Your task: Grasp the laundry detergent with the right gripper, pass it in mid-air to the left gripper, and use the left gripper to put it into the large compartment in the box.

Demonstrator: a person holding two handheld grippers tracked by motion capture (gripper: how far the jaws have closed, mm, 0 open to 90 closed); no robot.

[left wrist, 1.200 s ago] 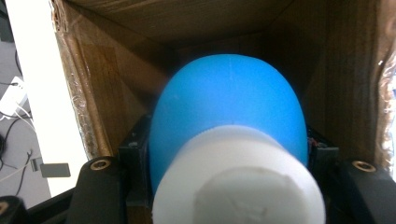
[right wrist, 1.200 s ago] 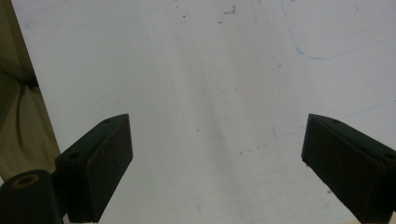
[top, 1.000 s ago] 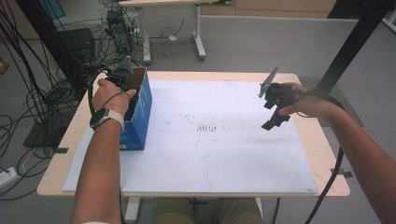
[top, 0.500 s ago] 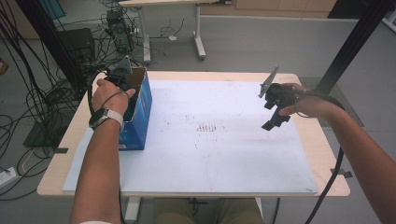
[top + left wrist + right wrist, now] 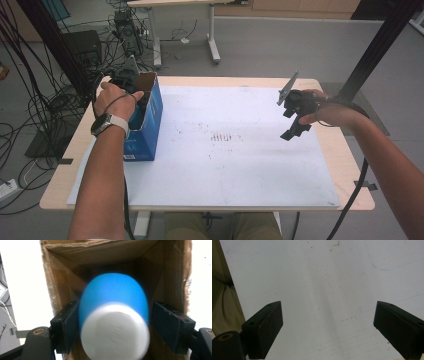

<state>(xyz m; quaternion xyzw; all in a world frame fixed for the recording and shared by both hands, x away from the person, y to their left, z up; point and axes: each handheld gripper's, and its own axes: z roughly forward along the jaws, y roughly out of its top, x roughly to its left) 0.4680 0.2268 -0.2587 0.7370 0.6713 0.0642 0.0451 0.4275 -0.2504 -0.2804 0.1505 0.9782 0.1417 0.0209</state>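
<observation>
Box (image 5: 172, 277) holds blue-and-white cup (image 5: 115, 317); left gripper (image 5: 113, 325) jaws just opened around it.

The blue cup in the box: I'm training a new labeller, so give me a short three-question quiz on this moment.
1. True or false: the blue cup is inside the cardboard box.
2. What lies under the right gripper? A) a bare white sheet B) a second cup C) a plate
3. In the left gripper view, do both pads of the left gripper press on the cup?

Key
1. True; the brown walls surround it.
2. A; the white sheet covers the table, and the jaws stand wide apart with nothing between them.
3. No; the jaws have just been opening. A gap shows at the right pad, and the cup looks motion-blurred.
</observation>
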